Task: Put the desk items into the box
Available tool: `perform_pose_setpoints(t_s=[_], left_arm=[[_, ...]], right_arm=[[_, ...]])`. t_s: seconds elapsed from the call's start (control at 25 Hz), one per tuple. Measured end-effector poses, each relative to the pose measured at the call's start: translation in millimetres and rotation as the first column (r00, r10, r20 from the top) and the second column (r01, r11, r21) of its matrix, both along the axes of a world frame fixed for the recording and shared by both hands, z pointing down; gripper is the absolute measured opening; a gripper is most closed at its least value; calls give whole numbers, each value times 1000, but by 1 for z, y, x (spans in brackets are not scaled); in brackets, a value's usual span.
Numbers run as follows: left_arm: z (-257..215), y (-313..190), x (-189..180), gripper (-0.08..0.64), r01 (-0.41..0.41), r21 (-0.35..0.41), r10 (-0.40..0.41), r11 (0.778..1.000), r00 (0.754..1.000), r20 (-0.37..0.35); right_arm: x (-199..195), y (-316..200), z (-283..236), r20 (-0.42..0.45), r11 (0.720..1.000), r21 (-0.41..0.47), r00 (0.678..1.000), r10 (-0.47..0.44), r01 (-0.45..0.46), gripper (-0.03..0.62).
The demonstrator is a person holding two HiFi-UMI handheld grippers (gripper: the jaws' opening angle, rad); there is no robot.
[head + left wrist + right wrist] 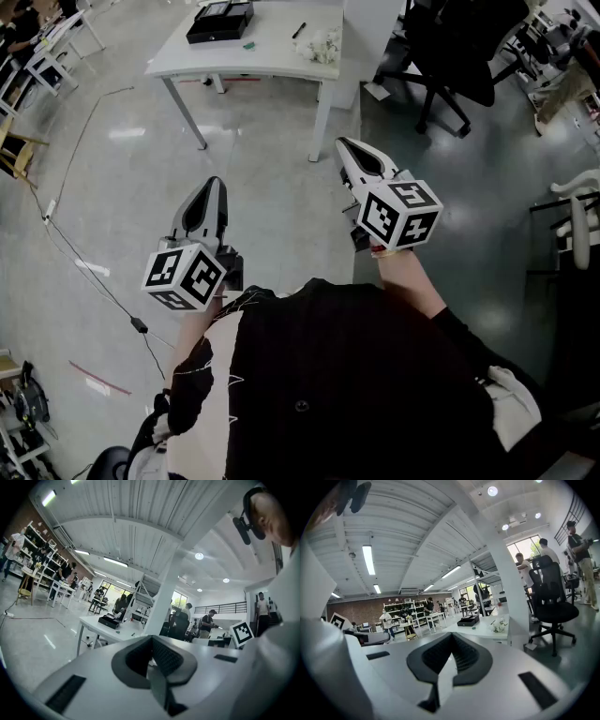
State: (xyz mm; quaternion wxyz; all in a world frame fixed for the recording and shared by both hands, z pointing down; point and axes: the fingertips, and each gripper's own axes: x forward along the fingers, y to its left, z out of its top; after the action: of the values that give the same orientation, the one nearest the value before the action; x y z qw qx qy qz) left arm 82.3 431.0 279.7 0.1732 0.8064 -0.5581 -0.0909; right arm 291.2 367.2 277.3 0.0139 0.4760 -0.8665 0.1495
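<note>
I am holding my left gripper [214, 185] and right gripper [348, 146] pressed together, empty, well short of the desk [272, 54] where the box [219, 21] and pen [299, 30] are lying; arriving with 2 shut jaws risks knocking items off.

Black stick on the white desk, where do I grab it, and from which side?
Probably its middle, from above, jaws across its thin width. The black stick lies flat and slanted on the white desk, with bare tabletop on both long sides, so jaws should fit there.
</note>
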Motion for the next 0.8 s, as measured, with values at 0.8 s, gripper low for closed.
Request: perform_pose_setpoints(t_s=[0.8], left_arm=[[21, 20, -43, 11, -42, -25, 41, 999, 999, -32]], right_arm=[[-46, 19, 34, 48, 998, -59, 999, 3, 0, 6]])
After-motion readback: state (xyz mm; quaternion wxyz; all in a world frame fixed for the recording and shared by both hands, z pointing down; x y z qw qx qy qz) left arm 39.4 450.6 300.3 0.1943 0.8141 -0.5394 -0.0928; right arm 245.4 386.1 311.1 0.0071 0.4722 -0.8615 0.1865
